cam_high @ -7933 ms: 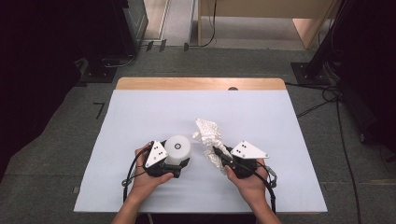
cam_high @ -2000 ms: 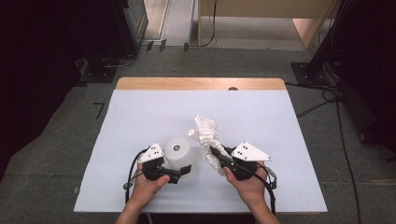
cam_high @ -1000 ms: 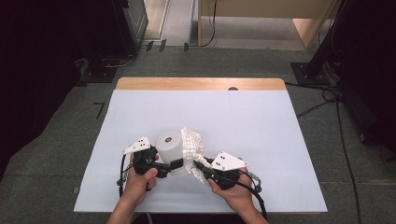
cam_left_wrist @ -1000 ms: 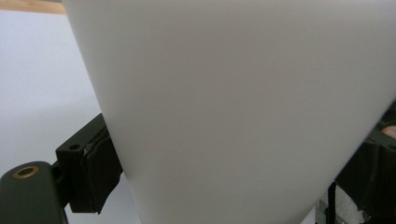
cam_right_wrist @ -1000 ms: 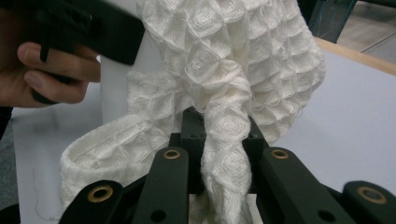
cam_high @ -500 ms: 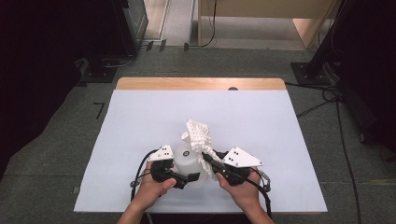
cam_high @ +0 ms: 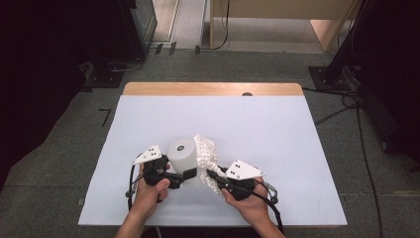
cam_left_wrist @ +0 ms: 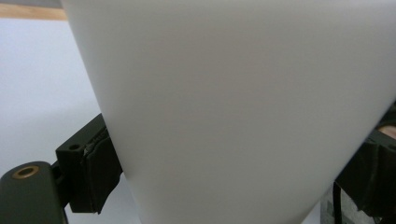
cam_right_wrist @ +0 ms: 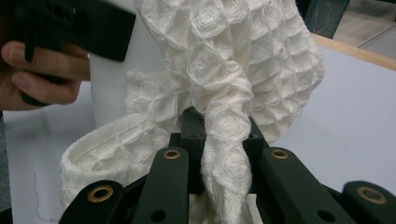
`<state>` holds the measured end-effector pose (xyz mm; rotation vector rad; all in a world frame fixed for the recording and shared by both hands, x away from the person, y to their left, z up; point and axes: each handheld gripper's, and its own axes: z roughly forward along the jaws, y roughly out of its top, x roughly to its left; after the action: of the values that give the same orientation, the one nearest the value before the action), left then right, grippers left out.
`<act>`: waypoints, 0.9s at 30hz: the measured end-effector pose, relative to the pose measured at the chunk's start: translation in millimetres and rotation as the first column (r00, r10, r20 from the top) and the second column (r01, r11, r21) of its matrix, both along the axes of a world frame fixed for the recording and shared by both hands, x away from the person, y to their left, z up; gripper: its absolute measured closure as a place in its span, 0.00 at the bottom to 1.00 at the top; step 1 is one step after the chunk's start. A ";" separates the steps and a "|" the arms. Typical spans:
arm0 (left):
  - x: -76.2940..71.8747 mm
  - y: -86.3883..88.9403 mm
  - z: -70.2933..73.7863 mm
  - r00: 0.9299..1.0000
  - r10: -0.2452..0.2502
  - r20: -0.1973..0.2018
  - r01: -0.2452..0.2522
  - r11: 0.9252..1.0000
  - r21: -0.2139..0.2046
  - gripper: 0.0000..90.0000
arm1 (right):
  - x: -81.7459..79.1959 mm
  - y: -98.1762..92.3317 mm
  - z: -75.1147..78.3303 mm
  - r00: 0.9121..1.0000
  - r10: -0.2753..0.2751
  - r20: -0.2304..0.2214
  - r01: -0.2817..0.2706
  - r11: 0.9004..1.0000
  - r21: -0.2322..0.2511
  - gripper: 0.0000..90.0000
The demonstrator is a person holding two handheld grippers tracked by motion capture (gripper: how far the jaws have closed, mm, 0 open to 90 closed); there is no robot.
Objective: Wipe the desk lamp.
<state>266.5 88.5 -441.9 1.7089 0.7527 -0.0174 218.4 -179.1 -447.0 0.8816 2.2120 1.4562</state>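
White plastic fills the left gripper view: a smooth white cup (cam_left_wrist: 243, 107) sits between the black jaws, whose pads press its wall on either side, so the left gripper (cam_high: 184, 174) is clamped on the cup. In the high view the cup (cam_high: 181, 154) stands near the front of the white desk (cam_high: 297, 148), lifted or tilted toward the person; whether its base touches the desk cannot be told. Its flat end faces up and toward 11 o'clock.

Just at 3 o'clock of the cup, a white waffle-weave cloth (cam_high: 205, 158) lies against its side and trails down toward 5 o'clock into the right gripper (cam_high: 214, 177). In the right gripper view a twisted strand of the cloth (cam_right_wrist: 224, 140) runs down between the jaws, which are drawn together and pinch it.

Risks, as a judgement: the cloth is held by a narrow twisted part, so a pull across the cup could slip it from the jaws. The cup's wall is smooth and tapered, so pressure from the cloth could make it turn or slide out of the pads. The loose loop at 7 o'clock could drag on the desk.

Count: one cup, one cloth, two grippers, one desk.
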 end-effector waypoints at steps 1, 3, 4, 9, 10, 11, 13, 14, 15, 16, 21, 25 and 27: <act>-0.1 -0.1 -0.1 1.000 0.002 0.004 -0.002 1.000 0.005 0.09 | 0.3 0.4 -0.5 1.000 0.000 0.000 0.000 1.000 -0.001 0.87; -0.9 -2.1 -0.8 1.000 0.017 0.023 -0.018 0.999 0.033 0.09 | 1.1 0.0 0.0 1.000 -0.007 0.003 0.007 1.000 0.000 0.87; -1.3 -3.6 -1.4 0.999 0.029 0.037 -0.031 0.998 0.052 0.09 | 1.5 -1.3 0.9 1.000 -0.009 0.004 0.009 1.000 0.004 0.87; -0.1 -10.5 -9.5 0.992 0.060 0.113 -0.079 0.982 0.170 0.09 | 4.9 -14.8 8.1 0.998 -0.054 0.015 0.053 0.998 0.036 0.87; 0.0 -12.2 -11.3 0.989 0.072 0.130 -0.096 0.977 0.192 0.09 | 6.0 -18.5 9.7 0.998 -0.064 0.021 0.063 0.997 0.041 0.87; 0.3 -13.7 -13.0 0.986 0.081 0.146 -0.111 0.971 0.211 0.09 | 7.1 -22.2 11.1 0.997 -0.075 0.025 0.073 0.996 0.046 0.87; 0.8 -15.9 -16.3 0.980 0.093 0.175 -0.135 0.960 0.247 0.09 | 9.1 -29.5 13.7 0.995 -0.099 0.029 0.097 0.994 0.055 0.87; 1.3 -16.9 -18.3 0.977 0.099 0.189 -0.147 0.954 0.261 0.09 | 10.0 -33.0 14.9 0.994 -0.109 0.028 0.107 0.992 0.061 0.87; 1.9 -17.6 -20.5 0.975 0.102 0.196 -0.154 0.949 0.274 0.09 | 11.0 -36.4 15.9 0.992 -0.122 0.029 0.120 0.991 0.067 0.87; 2.9 -18.0 -22.7 0.974 0.106 0.202 -0.161 0.945 0.284 0.09 | 12.0 -40.0 16.7 0.991 -0.132 0.029 0.130 0.989 0.071 0.87; 3.1 -21.7 -29.4 0.962 0.105 0.253 -0.189 0.923 0.335 0.09 | 15.0 -52.4 19.8 0.985 -0.170 0.033 0.166 0.983 0.083 0.87; 2.3 -27.3 -35.0 0.960 0.089 0.266 -0.190 0.903 0.384 0.09 | 15.4 -54.8 20.3 0.984 -0.179 0.027 0.176 0.981 0.088 0.87; 2.1 -27.9 -36.2 0.960 0.086 0.265 -0.187 0.904 0.384 0.09 | 15.4 -54.7 20.0 0.984 -0.176 0.029 0.173 0.981 0.085 0.87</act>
<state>268.6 60.6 -478.0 1.9992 0.7244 0.4708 233.8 -233.8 -427.0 1.0392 2.0046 1.4764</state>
